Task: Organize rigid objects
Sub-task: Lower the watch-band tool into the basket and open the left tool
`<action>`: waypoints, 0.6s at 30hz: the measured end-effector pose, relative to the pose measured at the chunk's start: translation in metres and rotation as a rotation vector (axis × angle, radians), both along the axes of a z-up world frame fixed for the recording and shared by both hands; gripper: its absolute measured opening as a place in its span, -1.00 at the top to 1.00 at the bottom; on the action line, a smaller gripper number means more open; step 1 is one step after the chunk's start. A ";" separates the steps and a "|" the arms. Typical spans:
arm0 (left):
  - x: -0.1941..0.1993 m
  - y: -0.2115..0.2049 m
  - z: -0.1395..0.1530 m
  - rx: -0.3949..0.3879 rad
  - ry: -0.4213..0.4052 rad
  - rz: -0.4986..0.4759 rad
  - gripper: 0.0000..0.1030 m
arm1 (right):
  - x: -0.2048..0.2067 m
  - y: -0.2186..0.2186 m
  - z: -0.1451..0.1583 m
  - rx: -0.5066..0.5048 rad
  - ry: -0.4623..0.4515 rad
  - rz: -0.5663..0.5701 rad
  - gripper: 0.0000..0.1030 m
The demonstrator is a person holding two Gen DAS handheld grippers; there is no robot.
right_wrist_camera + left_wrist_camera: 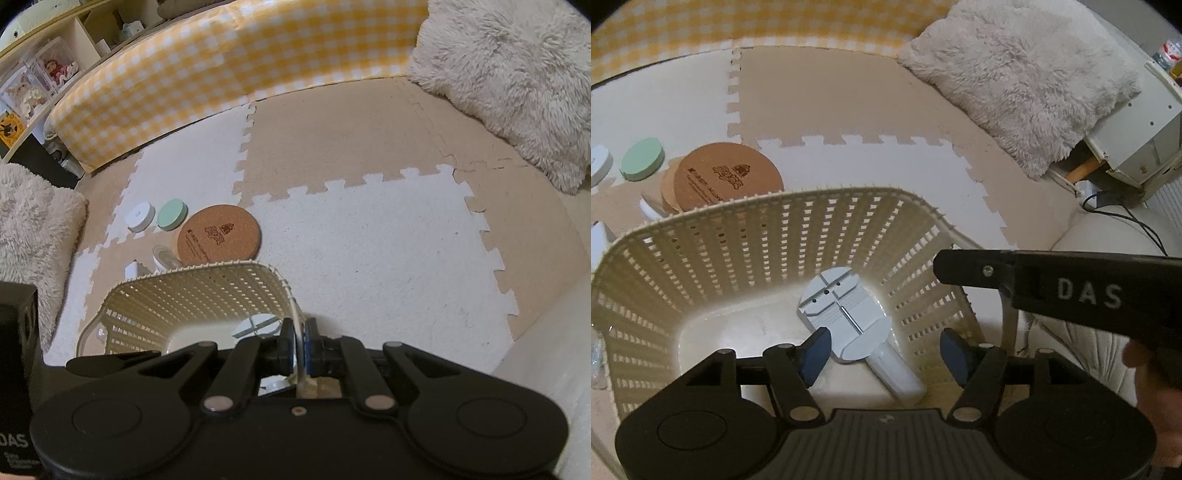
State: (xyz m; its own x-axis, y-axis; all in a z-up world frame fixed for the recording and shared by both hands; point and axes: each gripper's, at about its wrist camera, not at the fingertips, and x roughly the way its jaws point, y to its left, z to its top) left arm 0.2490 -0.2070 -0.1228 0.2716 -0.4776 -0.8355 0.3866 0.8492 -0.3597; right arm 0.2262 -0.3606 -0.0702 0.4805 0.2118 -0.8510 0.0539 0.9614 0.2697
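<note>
A cream lattice basket stands on the foam mat. Inside it lies a pale blue tool with a white handle. My left gripper is open above the basket, its blue pads on either side of the tool and apart from it. My right gripper is shut on the basket's right rim; the basket also shows in the right wrist view. Outside the basket lie a cork disc, a green round lid and a white round case.
A fluffy cushion lies at the back right, another at the left. A yellow checked bumper borders the mat. A small glass jar sits behind the basket. A white cabinet and cables stand right.
</note>
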 end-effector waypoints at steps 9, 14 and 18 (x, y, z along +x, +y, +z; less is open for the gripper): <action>-0.021 0.023 0.034 -0.019 -0.100 0.021 -0.54 | -0.001 0.000 0.000 0.005 0.001 -0.004 0.88; -0.033 0.046 0.059 -0.042 -0.170 0.044 -0.69 | -0.001 -0.002 0.000 0.009 0.001 -0.005 0.88; -0.040 0.061 0.079 -0.044 -0.235 0.055 -0.83 | -0.001 0.000 0.001 0.002 0.001 -0.003 0.88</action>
